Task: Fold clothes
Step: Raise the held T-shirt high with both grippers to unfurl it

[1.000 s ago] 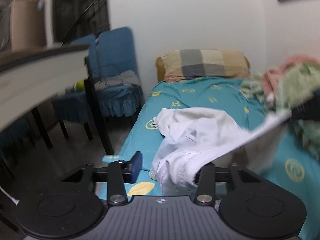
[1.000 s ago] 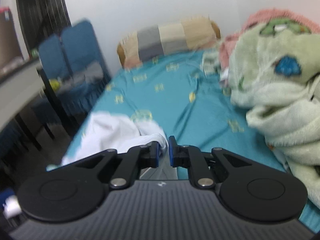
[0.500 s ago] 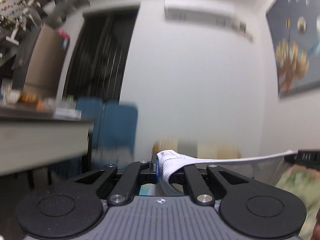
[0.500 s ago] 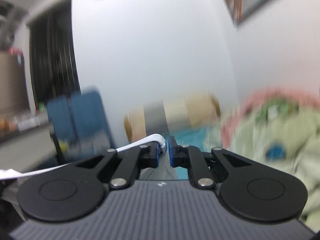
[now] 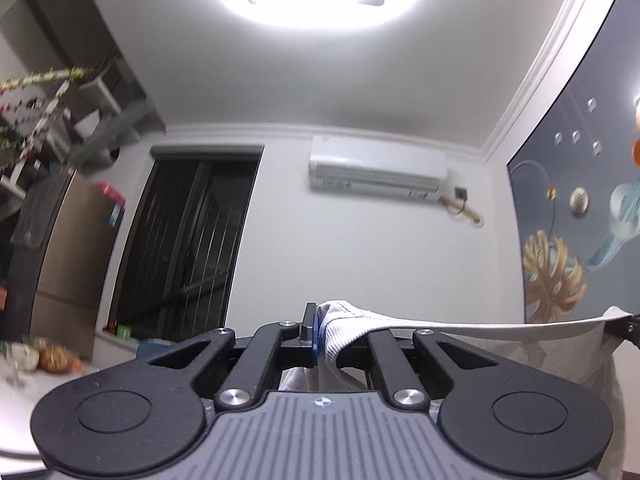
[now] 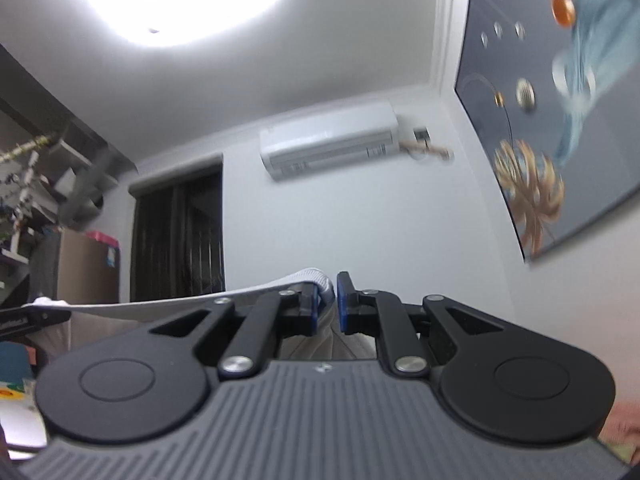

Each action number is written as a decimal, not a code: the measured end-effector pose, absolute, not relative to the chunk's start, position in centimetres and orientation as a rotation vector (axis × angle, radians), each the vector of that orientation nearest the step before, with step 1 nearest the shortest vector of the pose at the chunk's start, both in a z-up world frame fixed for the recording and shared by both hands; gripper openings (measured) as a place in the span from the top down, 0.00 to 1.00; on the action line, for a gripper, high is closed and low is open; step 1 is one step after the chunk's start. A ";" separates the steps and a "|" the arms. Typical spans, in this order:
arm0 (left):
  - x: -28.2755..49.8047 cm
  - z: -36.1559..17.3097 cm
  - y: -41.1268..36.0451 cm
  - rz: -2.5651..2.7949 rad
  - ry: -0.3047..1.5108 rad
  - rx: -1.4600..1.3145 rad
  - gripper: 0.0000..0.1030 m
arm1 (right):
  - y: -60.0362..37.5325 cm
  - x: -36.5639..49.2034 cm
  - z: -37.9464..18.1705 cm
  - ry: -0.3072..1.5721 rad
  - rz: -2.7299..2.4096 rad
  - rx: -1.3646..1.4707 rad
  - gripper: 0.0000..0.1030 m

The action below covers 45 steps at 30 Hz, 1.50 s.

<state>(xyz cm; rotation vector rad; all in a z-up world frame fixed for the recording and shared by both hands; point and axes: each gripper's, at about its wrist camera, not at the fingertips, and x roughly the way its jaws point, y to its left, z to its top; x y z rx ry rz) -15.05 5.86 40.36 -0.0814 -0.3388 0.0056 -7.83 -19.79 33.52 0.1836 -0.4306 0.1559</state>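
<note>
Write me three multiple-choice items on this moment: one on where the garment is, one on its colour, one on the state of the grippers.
1. The garment is
A. flat on a bed
B. stretched between both grippers
C. on a chair

2. Its colour is
A. white
B. red
C. black

3. The left gripper and right gripper are
A. both wide open
B. one open, one shut
C. both shut on cloth

Answers: B, its edge runs taut from one gripper to the other; A, the ribbed hem is white in both views; C, fabric sits pinched between each pair of fingers.
</note>
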 end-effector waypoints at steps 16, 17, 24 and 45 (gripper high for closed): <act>-4.5 38.9 5.4 -0.030 -0.118 -0.077 0.94 | -21.4 -2.0 35.1 -0.212 0.182 0.141 0.88; -1.9 37.4 5.4 -0.022 -0.092 -0.077 0.94 | -21.2 0.3 33.9 -0.173 0.174 0.145 0.88; 19.1 24.5 6.6 0.024 0.077 -0.124 0.94 | -20.1 18.5 23.3 0.046 0.133 0.167 0.87; 61.1 -21.7 6.3 0.125 0.586 -0.035 0.84 | -18.4 59.9 -19.2 0.562 0.067 0.243 0.86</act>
